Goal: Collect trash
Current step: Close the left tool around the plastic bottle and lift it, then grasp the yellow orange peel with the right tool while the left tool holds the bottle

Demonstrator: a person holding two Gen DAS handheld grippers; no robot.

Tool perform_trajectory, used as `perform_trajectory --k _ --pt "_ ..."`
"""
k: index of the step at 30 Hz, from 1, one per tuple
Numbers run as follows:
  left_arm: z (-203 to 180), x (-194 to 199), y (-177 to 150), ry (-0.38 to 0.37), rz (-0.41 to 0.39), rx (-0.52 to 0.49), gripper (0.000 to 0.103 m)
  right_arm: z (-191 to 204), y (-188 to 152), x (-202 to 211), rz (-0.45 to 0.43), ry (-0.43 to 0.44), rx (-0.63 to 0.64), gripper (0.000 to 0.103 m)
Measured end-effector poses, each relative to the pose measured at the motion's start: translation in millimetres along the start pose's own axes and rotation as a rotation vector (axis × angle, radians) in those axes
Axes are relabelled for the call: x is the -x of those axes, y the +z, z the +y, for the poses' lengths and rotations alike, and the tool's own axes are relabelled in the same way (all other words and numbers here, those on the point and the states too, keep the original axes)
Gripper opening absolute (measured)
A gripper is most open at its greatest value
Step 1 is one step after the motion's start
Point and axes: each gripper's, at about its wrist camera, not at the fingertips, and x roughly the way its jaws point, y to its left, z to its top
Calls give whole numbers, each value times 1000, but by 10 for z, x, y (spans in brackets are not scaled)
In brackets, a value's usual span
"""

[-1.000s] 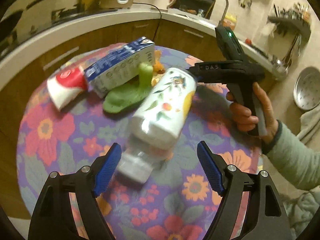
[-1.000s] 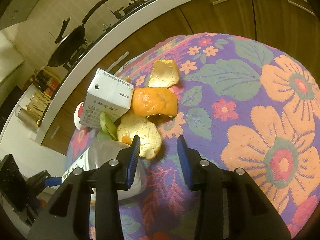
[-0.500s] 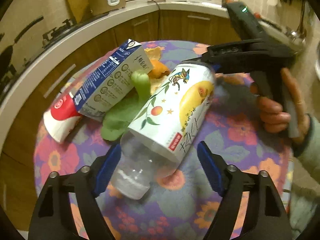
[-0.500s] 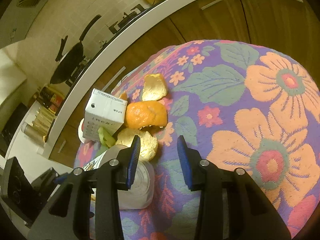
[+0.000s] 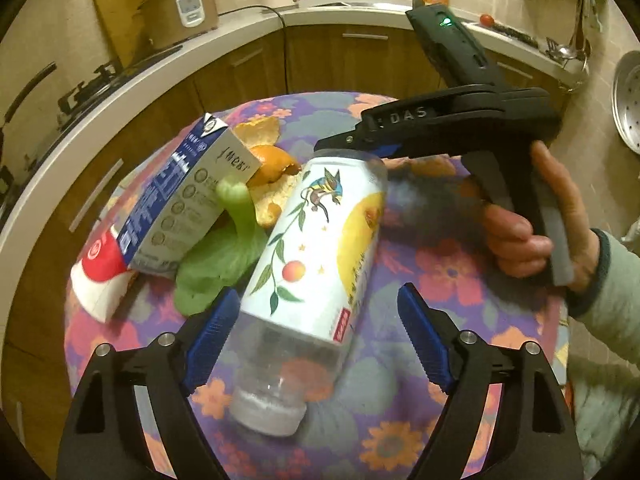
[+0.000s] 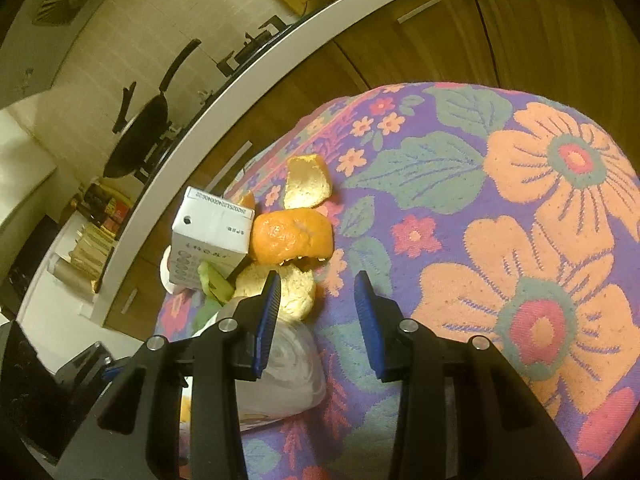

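On the floral cloth (image 5: pixel 440 272), our left gripper (image 5: pixel 316 336) is opening around the bottle (image 5: pixel 316 248), pads clear. Our right gripper (image 6: pixel 316 320) stands spread, pinching nothing.

Purple tablecloth (image 6: pixel 460 216) with big orange, pink and teal flowers and green leaves. Clear bottle (image 5: pixel 320 248) at centre, wrapped in a white label printed with a yellow fruit, green sprigs and a blue bird. Blue-and-white carton (image 5: pixel 180 204) at left. Orange peel (image 6: pixel 294 236), pale inside. Green leaf (image 5: pixel 224 256). Red-and-white packet (image 5: pixel 102 276) at lower left. Black grippers, blue pads (image 6: pixel 268 320).
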Motion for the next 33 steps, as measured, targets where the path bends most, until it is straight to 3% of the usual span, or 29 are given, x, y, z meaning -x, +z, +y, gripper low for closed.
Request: perform_trajectory --k 8,15,21,23,25,33 --pt "-4 -235 103 -19 44 19 73 9 -1 30 -13 3 1 35" --pt "-3 -210 79 -7 8 79 65 -10 -3 73 -31 14 -8 35" --pt "157 80 -225 21 -31 242 62 45 -22 56 -18 9 20 35" --pt "226 185 -352 36 -45 291 62 87 -23 19 2 -4 38 46" --pt "304 271 -459 47 -59 336 62 141 -23 -41 27 -30 62 50" --pt "617 441 -722 54 -101 456 62 408 -6 -324 90 -149 181 50"
